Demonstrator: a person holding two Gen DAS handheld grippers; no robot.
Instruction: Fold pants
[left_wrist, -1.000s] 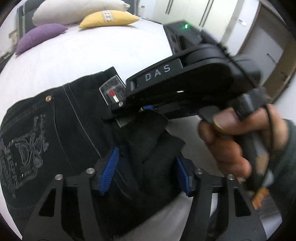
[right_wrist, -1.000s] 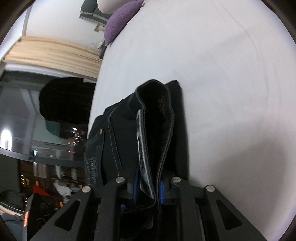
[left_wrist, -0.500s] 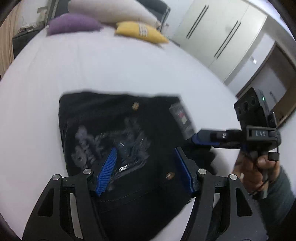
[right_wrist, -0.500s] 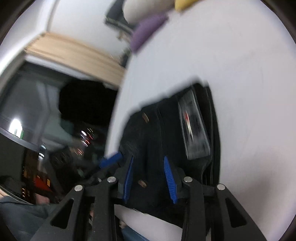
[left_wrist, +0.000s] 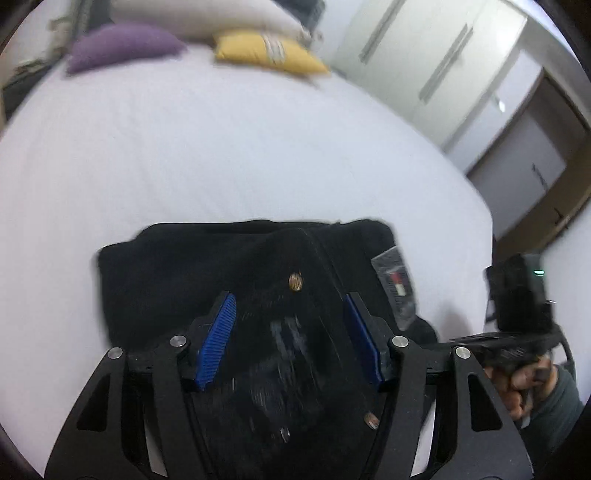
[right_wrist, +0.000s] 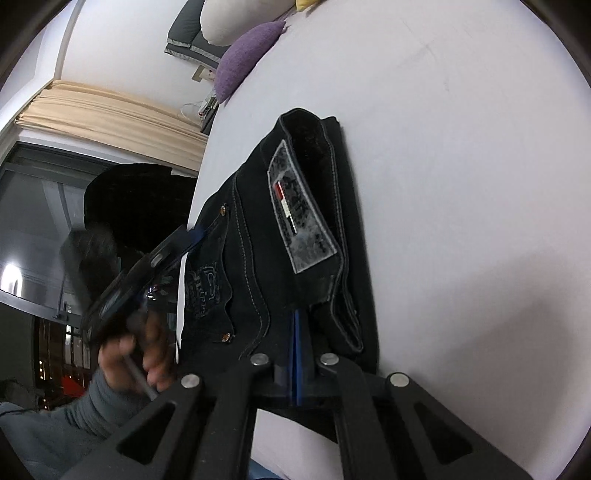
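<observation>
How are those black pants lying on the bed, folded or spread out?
Folded. The black pants sit as a compact stacked bundle on the white bed, layers showing at the edge, waistband label on top.

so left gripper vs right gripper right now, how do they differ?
The left gripper has its blue pads apart, hanging over the folded black pants; the right gripper has its pads pressed together, nothing visibly between them. Left sits over the embroidered pocket side, right at the patch-side edge. Both are black with blue ribbed pads.

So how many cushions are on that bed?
3: a purple cushion at the far left, a yellow cushion to its right, and a white pillow behind them. More may be hidden.
</observation>
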